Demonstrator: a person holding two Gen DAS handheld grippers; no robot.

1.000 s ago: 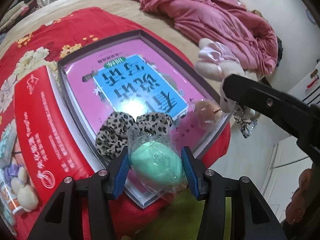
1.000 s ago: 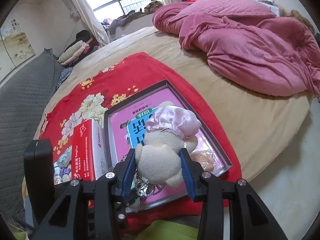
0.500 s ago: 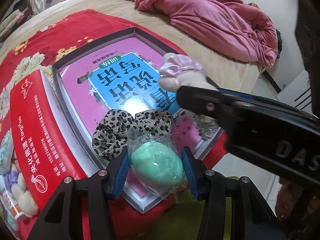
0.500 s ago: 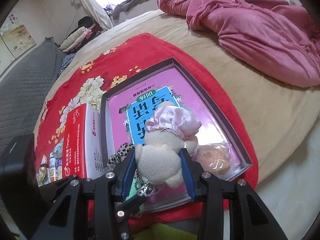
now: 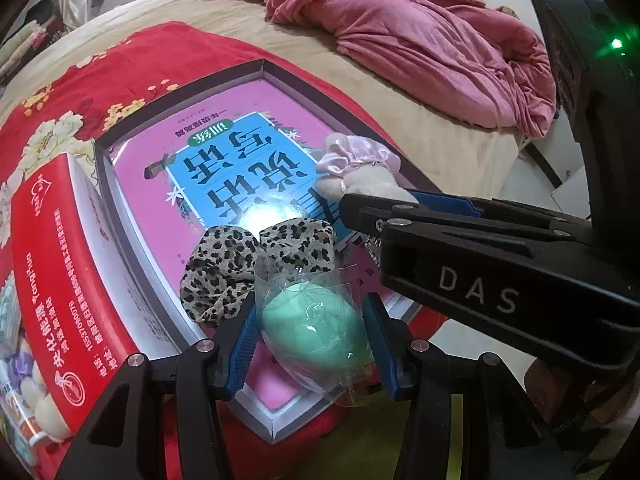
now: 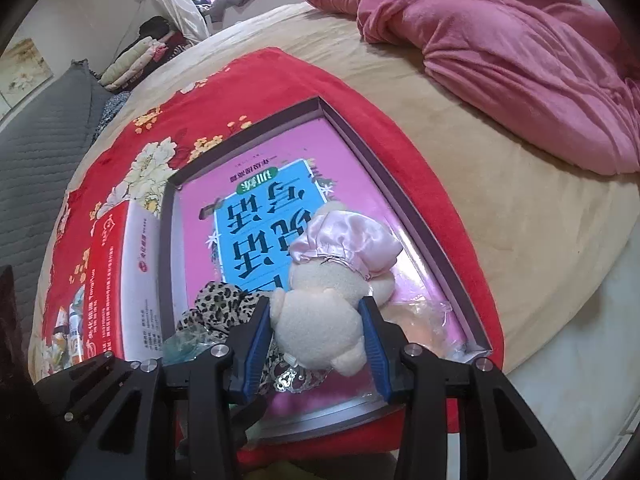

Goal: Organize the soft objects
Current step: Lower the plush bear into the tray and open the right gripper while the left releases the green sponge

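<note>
My left gripper [image 5: 312, 340] is shut on a green egg-shaped soft toy [image 5: 316, 328] in clear wrap, held just above the near end of a shallow grey tray [image 5: 264, 66]. A leopard-print scrunchie [image 5: 256, 264] lies in the tray just beyond it. My right gripper [image 6: 316, 336] is shut on a cream plush toy [image 6: 320, 312] with a pink satin hat, hanging low over the tray's near right part. The plush [image 5: 360, 176] also shows to the right in the left wrist view. The pink and blue book cover [image 6: 264, 220] lines the tray floor.
A red carton [image 5: 60, 280] stands along the tray's left side on a red floral blanket [image 6: 240, 80]. A crumpled pink quilt [image 6: 500, 40] lies at the back right of the bed. Clear wrapping [image 6: 432, 320] lies in the tray's near right corner. The bed edge drops to the floor at right.
My right gripper has come down and leftward with the plush, from beside the tray to over it, close to my left gripper. The left gripper has kept still with the green toy.
</note>
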